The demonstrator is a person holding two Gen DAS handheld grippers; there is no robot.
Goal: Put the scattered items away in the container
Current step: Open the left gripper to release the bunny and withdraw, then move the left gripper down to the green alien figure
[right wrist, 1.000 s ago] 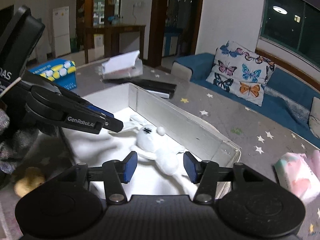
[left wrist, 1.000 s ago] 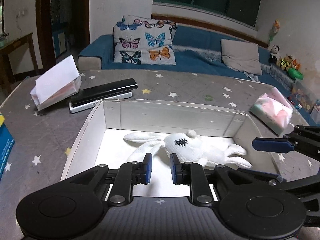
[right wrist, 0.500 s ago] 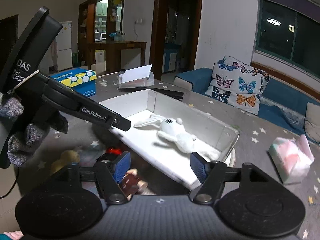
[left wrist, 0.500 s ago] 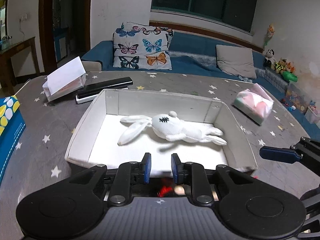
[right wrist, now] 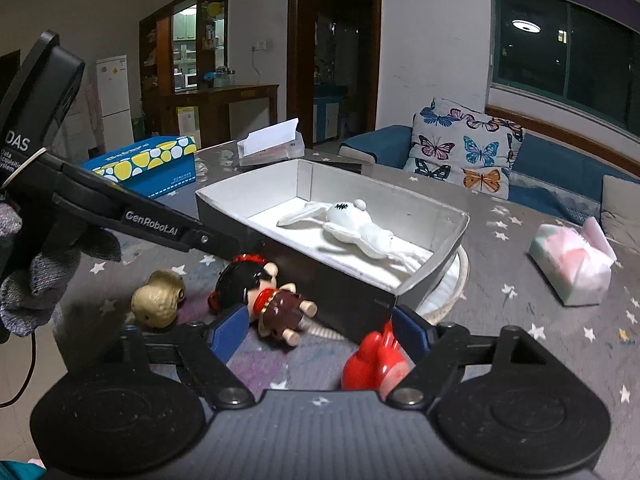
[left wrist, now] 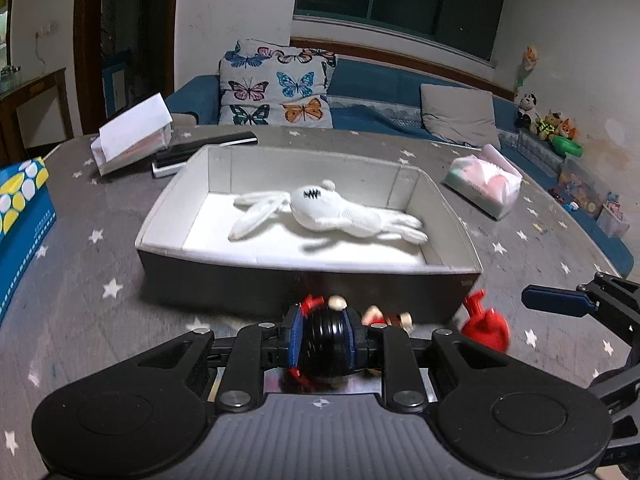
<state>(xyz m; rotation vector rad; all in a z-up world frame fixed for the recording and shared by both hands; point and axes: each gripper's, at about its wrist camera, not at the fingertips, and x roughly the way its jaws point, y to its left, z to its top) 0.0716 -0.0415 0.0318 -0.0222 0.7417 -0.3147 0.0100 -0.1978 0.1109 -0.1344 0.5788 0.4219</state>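
From the left wrist, your left gripper has its blue pads clamped on the glossy black-haired doll figurine, just short of the near wall of the white open-top box; its body is hidden.

From the right wrist, your right gripper gapes wide. The doll lies lengthwise toward it; the red round-bottomed toy touches the right pad, base cut off.

A white plush rabbit lies in a white-lined, dark-sided box on a grey, star-patterned table, near a red figurine, a black-haired doll in brown, a butterfly-print cushion and a blue-and-yellow spotted carton.
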